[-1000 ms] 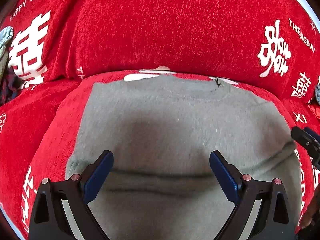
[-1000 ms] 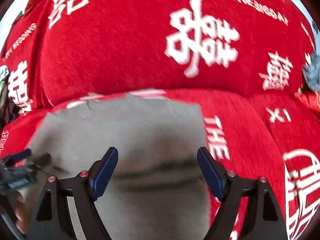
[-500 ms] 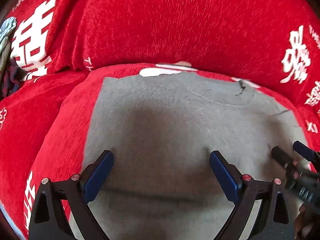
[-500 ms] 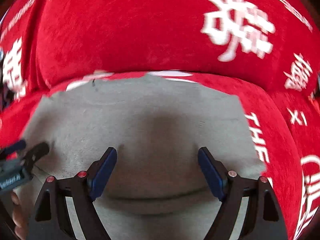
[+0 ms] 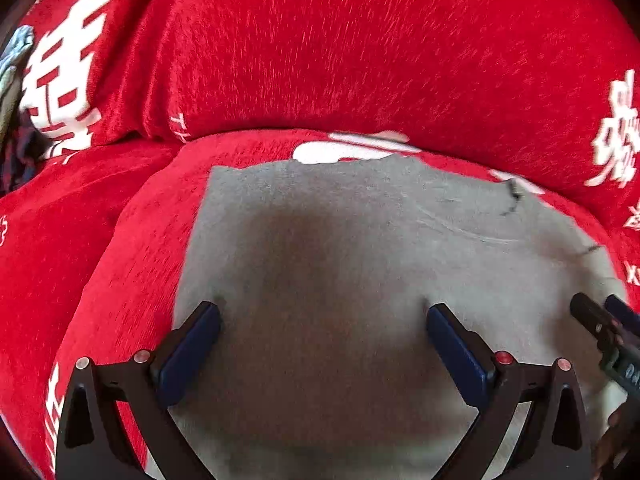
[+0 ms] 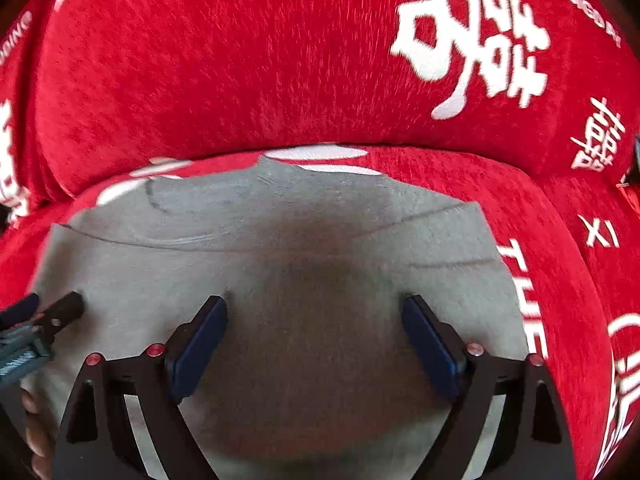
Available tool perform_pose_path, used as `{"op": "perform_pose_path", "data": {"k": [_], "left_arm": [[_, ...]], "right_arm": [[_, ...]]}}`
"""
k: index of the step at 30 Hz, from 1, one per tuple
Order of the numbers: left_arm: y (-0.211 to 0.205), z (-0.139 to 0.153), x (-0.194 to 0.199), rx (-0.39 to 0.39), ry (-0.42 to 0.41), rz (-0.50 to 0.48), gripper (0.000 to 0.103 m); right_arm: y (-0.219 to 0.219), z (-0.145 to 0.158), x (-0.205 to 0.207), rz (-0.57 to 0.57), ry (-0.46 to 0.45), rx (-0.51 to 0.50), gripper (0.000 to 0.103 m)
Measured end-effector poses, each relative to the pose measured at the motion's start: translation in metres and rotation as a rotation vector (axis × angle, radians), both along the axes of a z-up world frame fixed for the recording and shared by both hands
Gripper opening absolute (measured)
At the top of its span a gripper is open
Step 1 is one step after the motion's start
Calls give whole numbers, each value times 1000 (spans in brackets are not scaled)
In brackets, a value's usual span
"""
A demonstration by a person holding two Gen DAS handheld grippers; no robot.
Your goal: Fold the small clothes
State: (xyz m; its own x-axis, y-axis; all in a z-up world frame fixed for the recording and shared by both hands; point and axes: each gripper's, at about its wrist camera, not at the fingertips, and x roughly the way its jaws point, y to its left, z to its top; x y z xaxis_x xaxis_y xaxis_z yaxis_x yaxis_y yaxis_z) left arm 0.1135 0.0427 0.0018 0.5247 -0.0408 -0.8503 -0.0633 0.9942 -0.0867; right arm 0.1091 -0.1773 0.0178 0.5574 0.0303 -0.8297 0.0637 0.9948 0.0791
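Observation:
A grey garment [image 5: 360, 248] lies flat on a red seat cushion [image 5: 132, 248], its neckline towards the backrest; it also shows in the right wrist view [image 6: 280, 252]. My left gripper [image 5: 322, 312] is open, its fingertips down on the garment's left half. My right gripper [image 6: 314, 304] is open, its fingertips down on the right half. Each gripper shows at the edge of the other's view, the right gripper [image 5: 600, 320] at far right and the left gripper [image 6: 48, 312] at far left.
A red backrest cushion [image 5: 340, 52] with white characters rises just behind the garment, also in the right wrist view [image 6: 248, 60]. Bluish cloth [image 5: 12, 68] lies at the far left edge. The red seat cover [image 6: 560, 264] extends right of the garment.
Both grippers have moved forward and down onto the garment. The horizontal crease across the garment seen earlier is gone from view. Both stay open.

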Motion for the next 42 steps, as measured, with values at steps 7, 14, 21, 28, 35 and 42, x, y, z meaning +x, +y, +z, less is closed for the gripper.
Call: {"op": "perform_pose_path", "data": {"k": [7,14,21,28,35,42], "left_arm": [[-17,3,-54,73,-26,-54,103],[-8,-1,-83,13,0,-32,103],[-29,-5,-121,95,-58,-76,103],[-27,-5,-143,87,-91,-84,103],[-27,-5,-165,89,-121,-78,103],[-26,-5,-189,80,-147,-71,103]], "right_arm": [[27,-4,-48,98,-22,-97,92],[3,0,-92,48,-31,-39,92],[17,-7,-139,64,-68,-105,92],[17,-8,-157,65,-92,-93,92],[18,-8,-178,65,-117,-92,92],[18,-7,-199,83,-130,-96,92]]}}
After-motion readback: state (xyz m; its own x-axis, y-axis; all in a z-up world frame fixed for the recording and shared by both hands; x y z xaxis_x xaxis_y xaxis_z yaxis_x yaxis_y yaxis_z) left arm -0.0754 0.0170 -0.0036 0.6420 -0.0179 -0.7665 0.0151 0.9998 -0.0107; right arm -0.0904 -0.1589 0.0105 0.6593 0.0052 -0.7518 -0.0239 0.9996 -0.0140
